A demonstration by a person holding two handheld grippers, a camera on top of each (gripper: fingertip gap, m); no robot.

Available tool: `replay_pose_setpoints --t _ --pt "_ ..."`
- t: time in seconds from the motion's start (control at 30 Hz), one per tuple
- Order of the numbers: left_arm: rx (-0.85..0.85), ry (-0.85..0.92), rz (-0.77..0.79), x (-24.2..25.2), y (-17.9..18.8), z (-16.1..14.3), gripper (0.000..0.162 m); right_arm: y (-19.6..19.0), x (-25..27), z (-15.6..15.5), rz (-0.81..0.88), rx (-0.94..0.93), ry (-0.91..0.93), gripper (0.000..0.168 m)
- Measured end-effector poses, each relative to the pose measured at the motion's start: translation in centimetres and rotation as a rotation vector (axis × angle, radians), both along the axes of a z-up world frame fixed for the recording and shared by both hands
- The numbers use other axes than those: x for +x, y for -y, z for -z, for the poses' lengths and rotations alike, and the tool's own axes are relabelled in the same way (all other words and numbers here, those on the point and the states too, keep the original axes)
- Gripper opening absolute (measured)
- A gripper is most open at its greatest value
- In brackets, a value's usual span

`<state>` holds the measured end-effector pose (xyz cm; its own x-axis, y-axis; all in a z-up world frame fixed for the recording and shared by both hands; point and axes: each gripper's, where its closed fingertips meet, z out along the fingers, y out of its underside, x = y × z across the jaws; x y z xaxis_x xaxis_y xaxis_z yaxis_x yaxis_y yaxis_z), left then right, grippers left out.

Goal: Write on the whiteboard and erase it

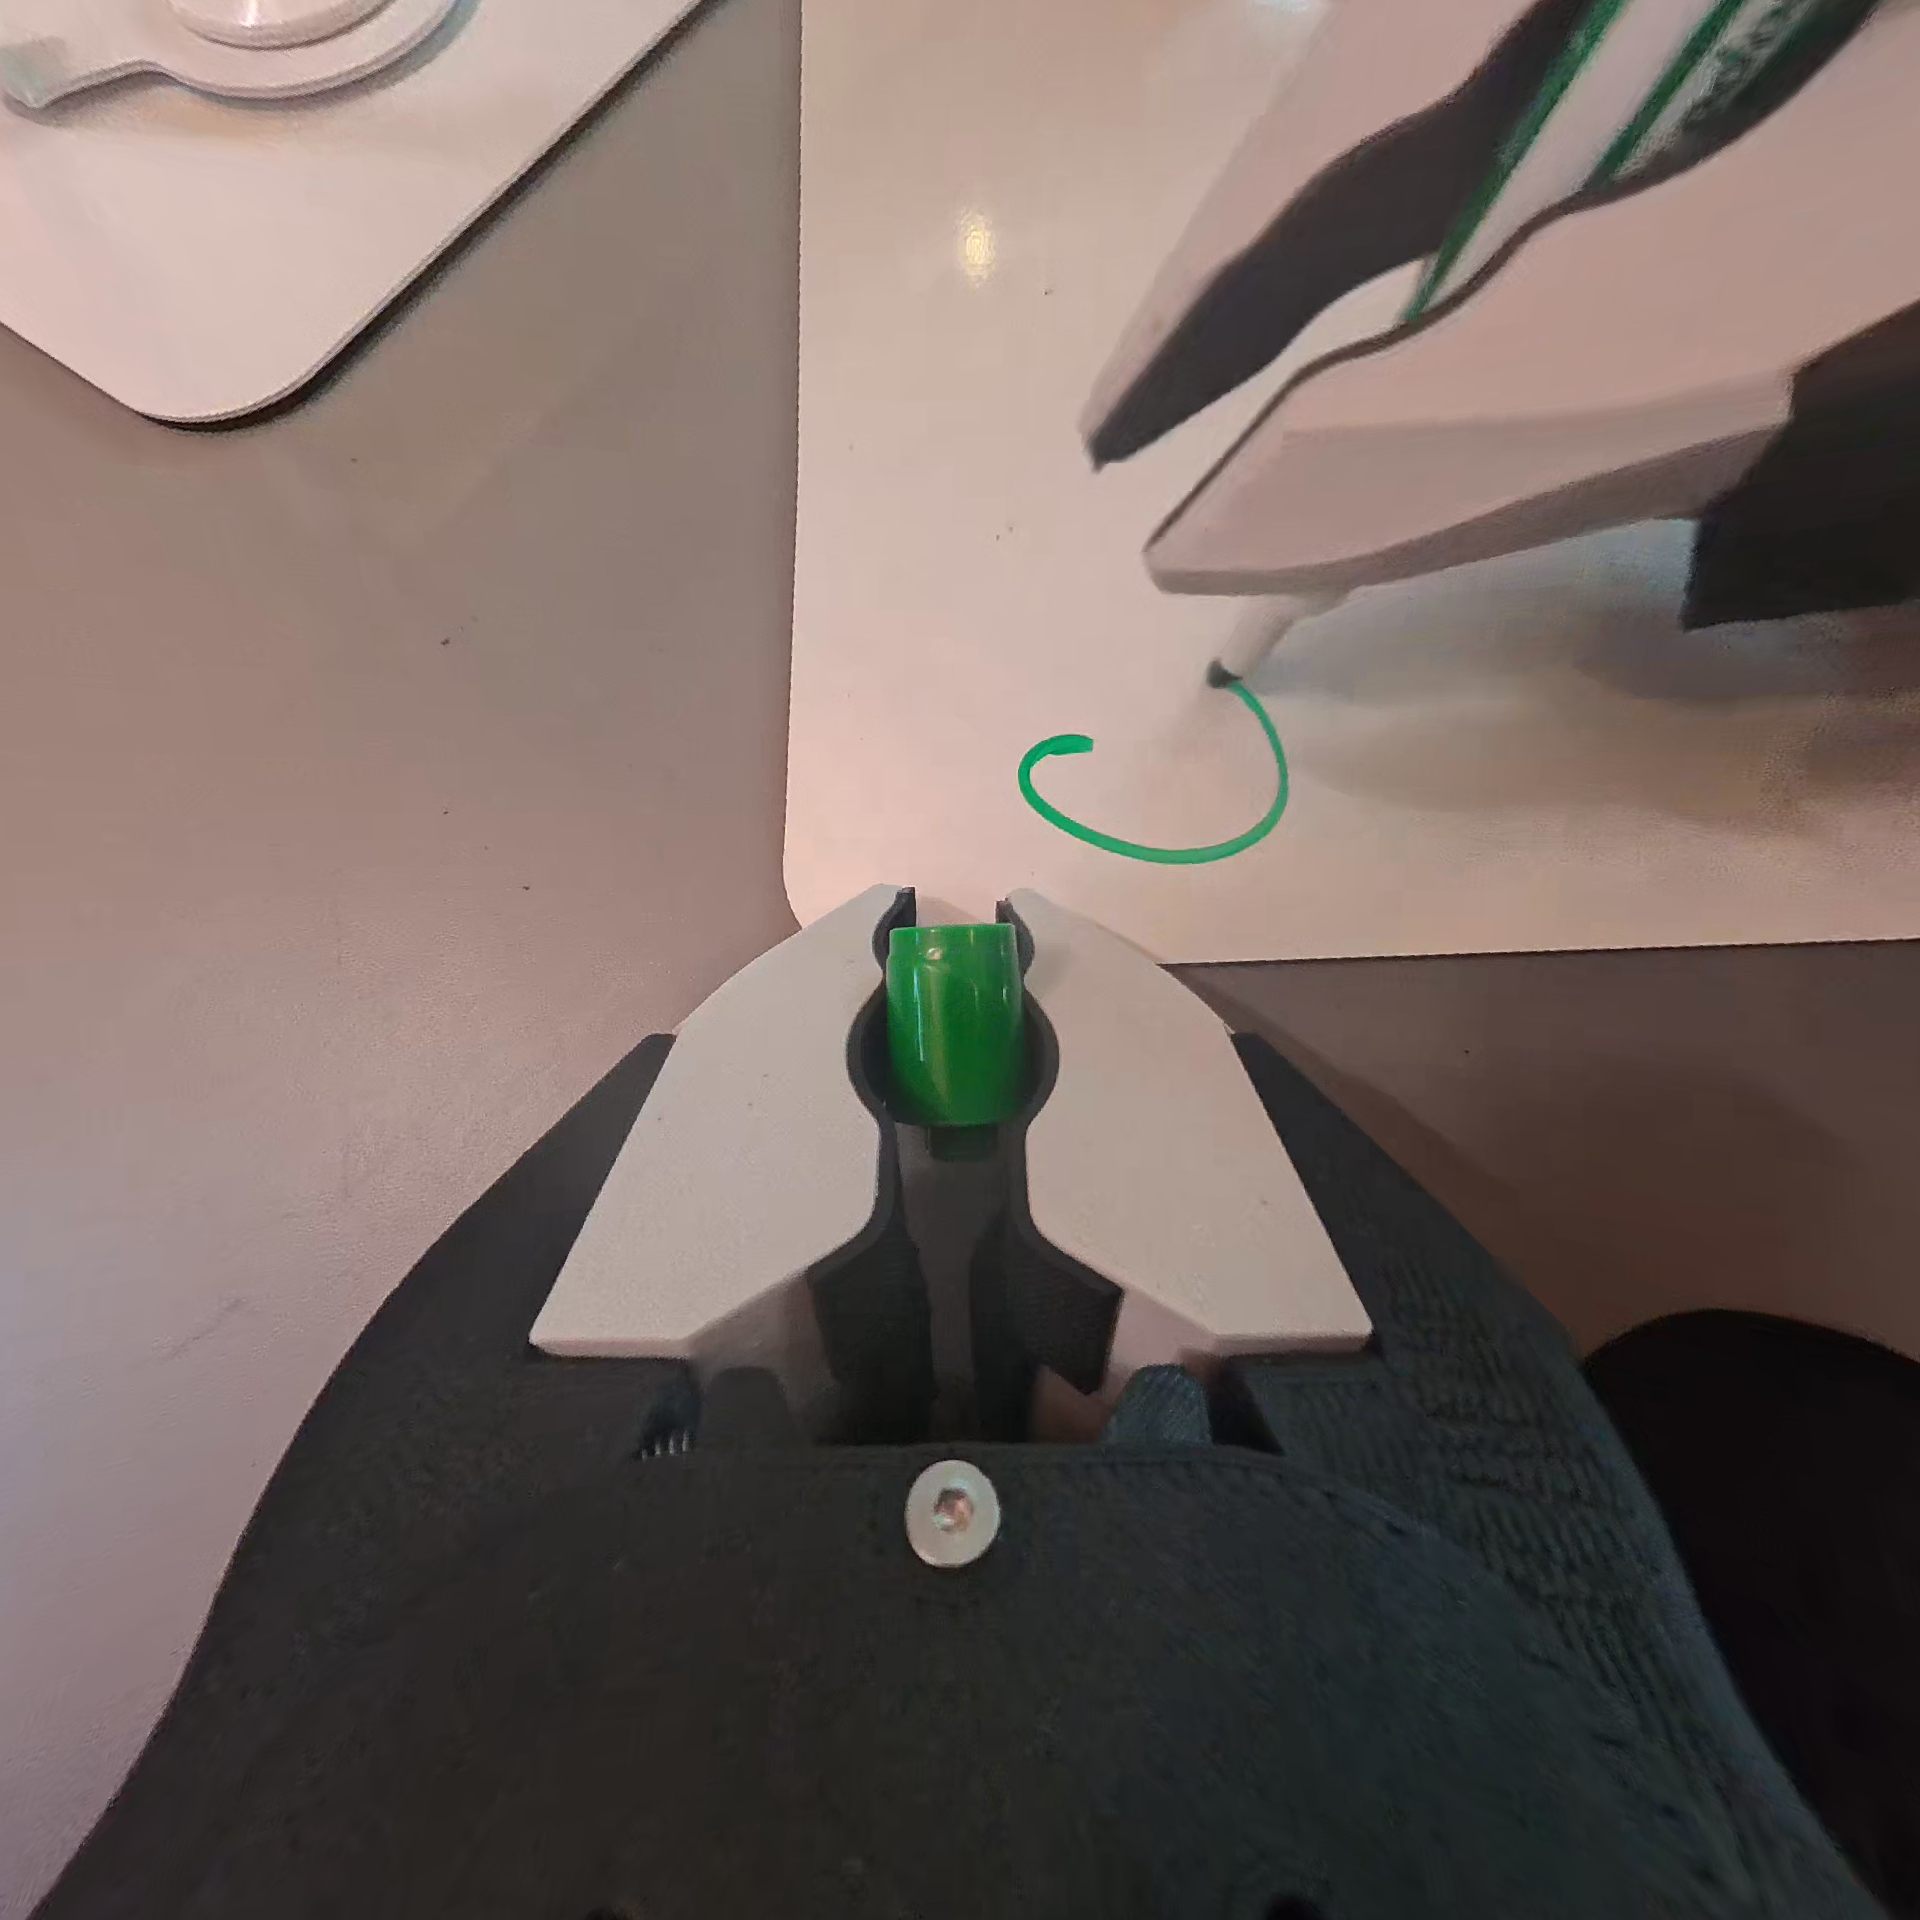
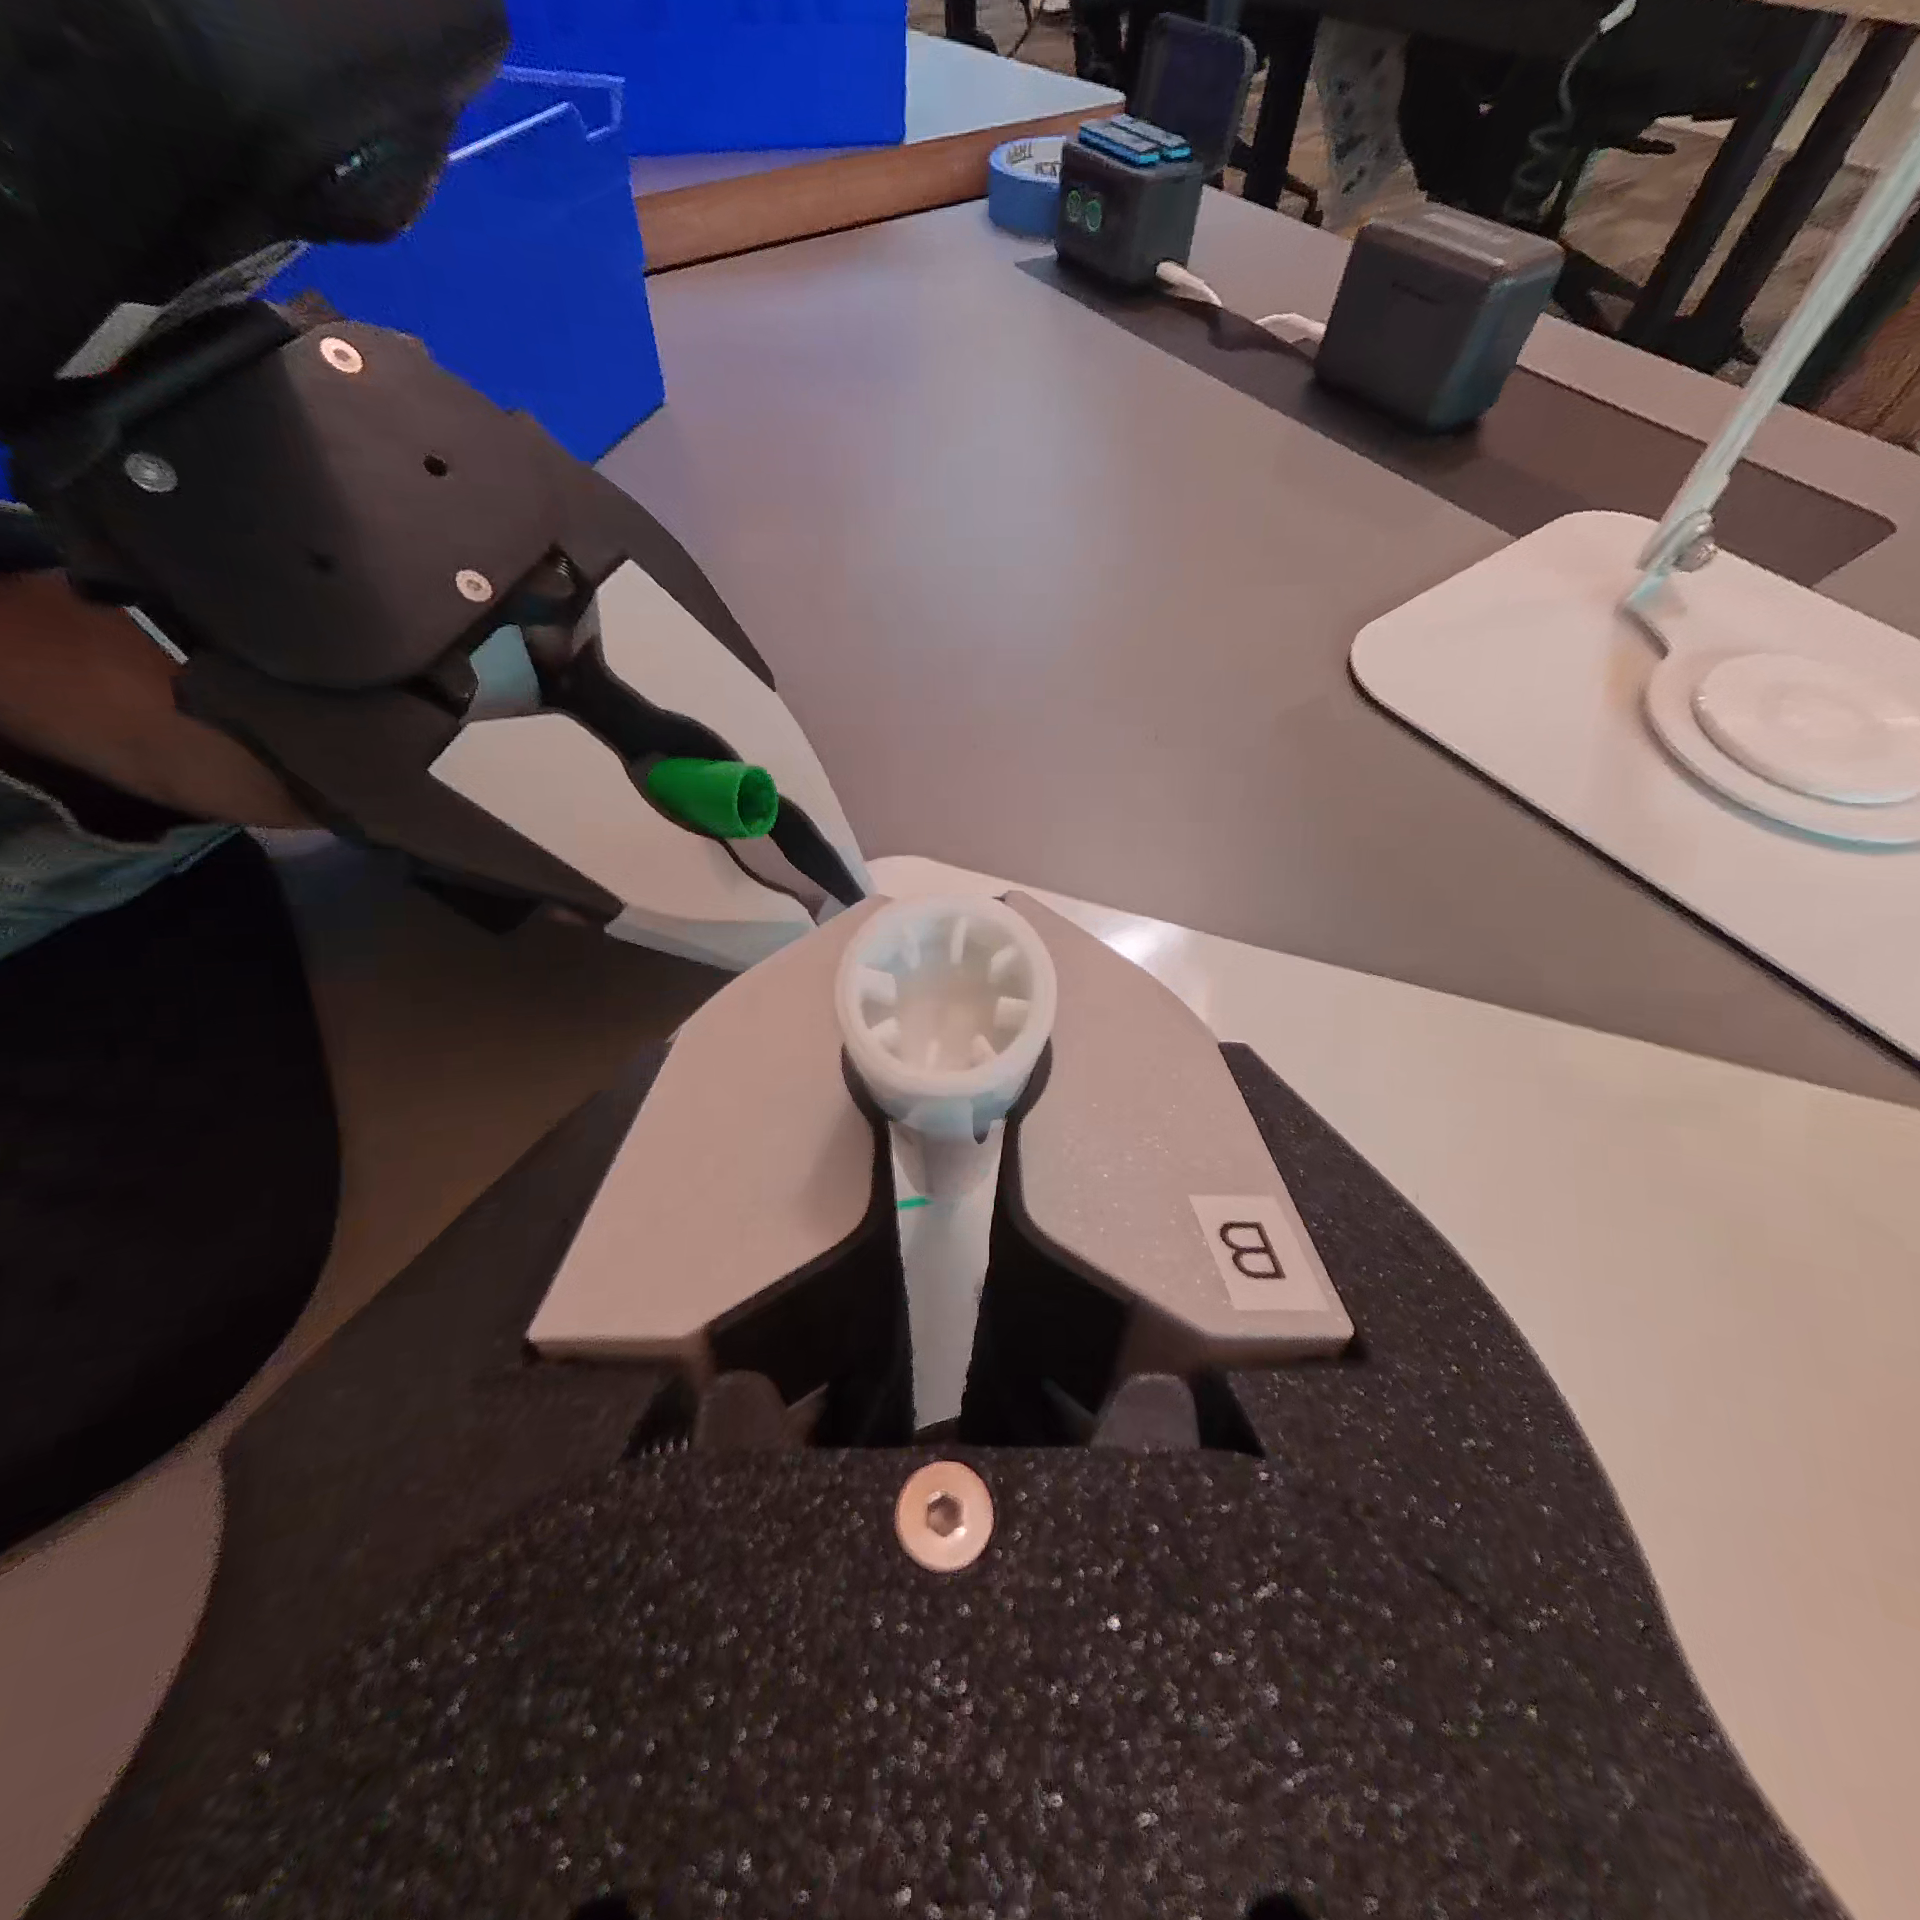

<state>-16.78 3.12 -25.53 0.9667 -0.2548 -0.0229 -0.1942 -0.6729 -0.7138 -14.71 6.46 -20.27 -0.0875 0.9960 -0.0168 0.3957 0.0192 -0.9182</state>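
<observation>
Your right gripper [image 2: 948, 971] is clamped on the marker [image 2: 943, 1023], which runs down between the fingers with its white butt end facing the camera — held near upright so the tip [image 1: 1224, 673] meets the whiteboard [image 1: 935, 520] squarely below the jaws. From the left wrist view that tip is touching the board at the far end of a green curve [image 1: 1164, 831], an open loop not yet closed, so you appear to be mid-stroke in the writing part of the task; erasing has not begun, and no eraser shows in either view. Your left gripper [image 1: 956, 914] is closed on the green cap [image 1: 954, 1023], parked just off the board's near corner, ahead and to the left of the right gripper's tips. That placement makes sense: the cap stays out of the stroke's path yet close enough to go back on afterwards. Beyond the left fingers, well apart from the curve, sits a white lamp base [image 1: 208, 208] on the brown table [image 1: 416, 727] — clear of your writing area.
</observation>
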Motion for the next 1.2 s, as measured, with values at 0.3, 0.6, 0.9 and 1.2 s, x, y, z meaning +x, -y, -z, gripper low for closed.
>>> replay_pose_setpoints --t 0.3,0.6,0.9,1.2 --pt "0.003 0.007 0.006 0.1 0.0 0.0 0.016 -0.7 -0.8 -0.8 -0.01 0.015 -0.042 0.015" --pt "0.003 0.016 0.009 0.2 -0.1 0.0 0.016 -2.3 -2.4 0.1 -0.015 0.045 -0.007 0.016" --pt "0.001 0.015 0.008 0.1 -0.1 0.0 0.016 -2.5 0.4 -0.5 0.026 0.056 -0.014 0.015" --pt "0.003 0.021 0.009 0.2 0.0 0.0 0.016 -4.0 -1.8 0.1 0.013 0.045 -0.01 0.015"
